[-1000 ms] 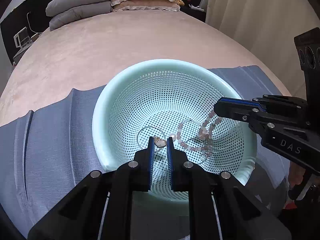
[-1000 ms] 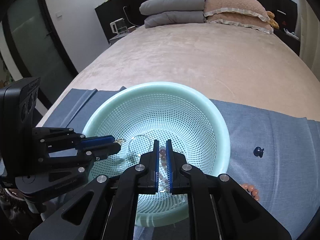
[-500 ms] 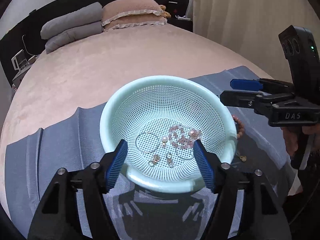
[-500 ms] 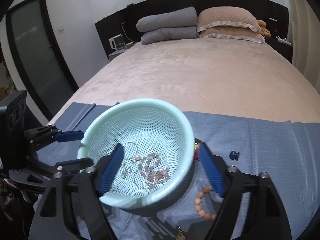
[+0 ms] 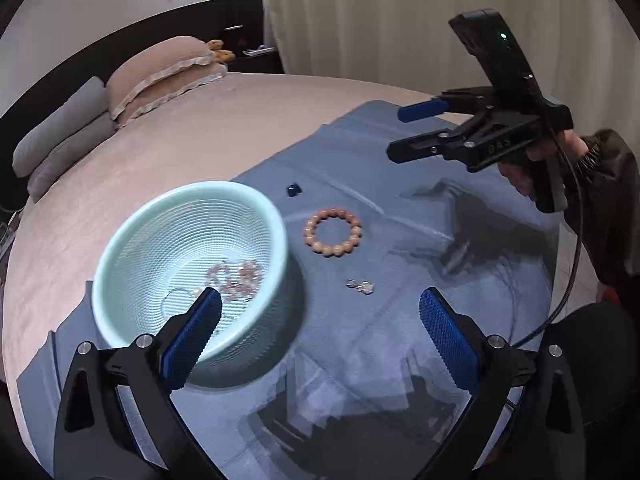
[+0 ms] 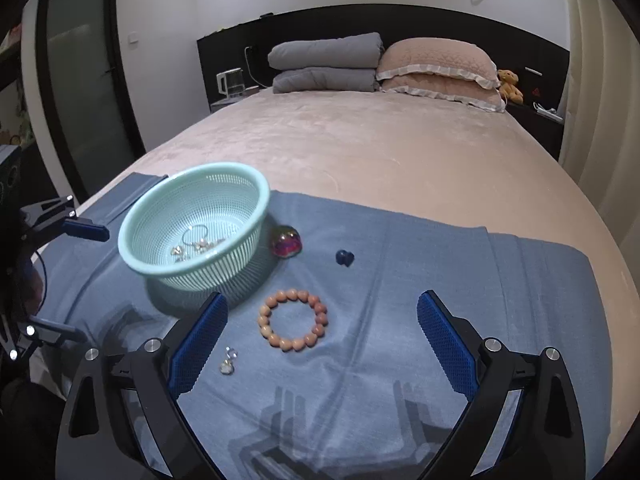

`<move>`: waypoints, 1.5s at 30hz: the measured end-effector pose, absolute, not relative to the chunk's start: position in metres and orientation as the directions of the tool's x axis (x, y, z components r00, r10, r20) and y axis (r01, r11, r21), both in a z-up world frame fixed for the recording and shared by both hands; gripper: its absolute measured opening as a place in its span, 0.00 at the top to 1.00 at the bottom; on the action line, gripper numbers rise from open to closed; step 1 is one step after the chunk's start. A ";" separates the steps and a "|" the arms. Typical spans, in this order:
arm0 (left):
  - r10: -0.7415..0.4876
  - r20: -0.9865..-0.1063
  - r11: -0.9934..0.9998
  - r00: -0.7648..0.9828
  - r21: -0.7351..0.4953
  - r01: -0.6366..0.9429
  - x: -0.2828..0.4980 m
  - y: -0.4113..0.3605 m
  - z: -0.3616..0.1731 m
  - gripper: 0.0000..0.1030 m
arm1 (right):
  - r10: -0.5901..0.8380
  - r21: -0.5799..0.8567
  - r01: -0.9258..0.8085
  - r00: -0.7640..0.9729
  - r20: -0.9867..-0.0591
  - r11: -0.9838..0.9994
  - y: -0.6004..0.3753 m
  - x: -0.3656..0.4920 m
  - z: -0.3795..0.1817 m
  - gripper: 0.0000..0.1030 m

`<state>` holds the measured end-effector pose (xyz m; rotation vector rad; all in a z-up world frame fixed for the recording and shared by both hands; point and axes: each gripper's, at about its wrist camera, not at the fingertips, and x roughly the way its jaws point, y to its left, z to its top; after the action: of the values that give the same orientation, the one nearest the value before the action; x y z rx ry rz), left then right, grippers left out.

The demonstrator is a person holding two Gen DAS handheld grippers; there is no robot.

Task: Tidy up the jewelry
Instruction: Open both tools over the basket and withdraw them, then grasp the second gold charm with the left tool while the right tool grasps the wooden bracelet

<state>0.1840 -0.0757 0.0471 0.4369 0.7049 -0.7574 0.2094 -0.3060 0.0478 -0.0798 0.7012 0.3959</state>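
The right tongs (image 6: 322,334) are standing wide apart and still opening, nothing between the blue pads (image 6: 446,344), hanging over the blue cloth (image 6: 440,280) that is lying across the foot of the bed (image 6: 360,140); the left tongs (image 5: 320,334) are likewise spread and widening, gripping nothing, their left pad overlapping the near rim of the basket in that view; just beyond the right tongs a small silvery earring pair (image 6: 228,361) is lying on the cloth, and beside it a bracelet of round peach beads (image 6: 293,320) is resting flat in a ring; farther on, a small dark blue piece (image 6: 345,258) is sitting alone on the cloth, and a shiny red-purple round trinket (image 6: 286,241) is lying against the basket's right side; the mint green perforated basket (image 6: 192,204) is standing upright on the cloth's left part, holding a thin hoop, pink beads and small metal bits at its bottom (image 5: 234,276); from the left view a hand (image 5: 528,172) is holding the right tool's grip above the cloth's far edge; beyond, grey folded quilts (image 6: 324,64) and frilled pink pillows (image 6: 436,68) are stacked at the dark headboard (image 6: 400,20); a small plush bear (image 6: 509,86) is sitting beside them.
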 end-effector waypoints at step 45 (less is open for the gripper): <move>-0.473 -0.832 0.650 0.291 -0.107 0.752 0.179 -0.116 -0.054 0.91 | 0.325 0.063 -0.459 0.520 -0.790 0.886 -0.281 0.215 -0.053 0.89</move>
<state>0.1787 -0.1158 -0.0540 0.3327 0.9721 -0.8369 0.2150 -0.2808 -0.0530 -0.1605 0.9095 0.4724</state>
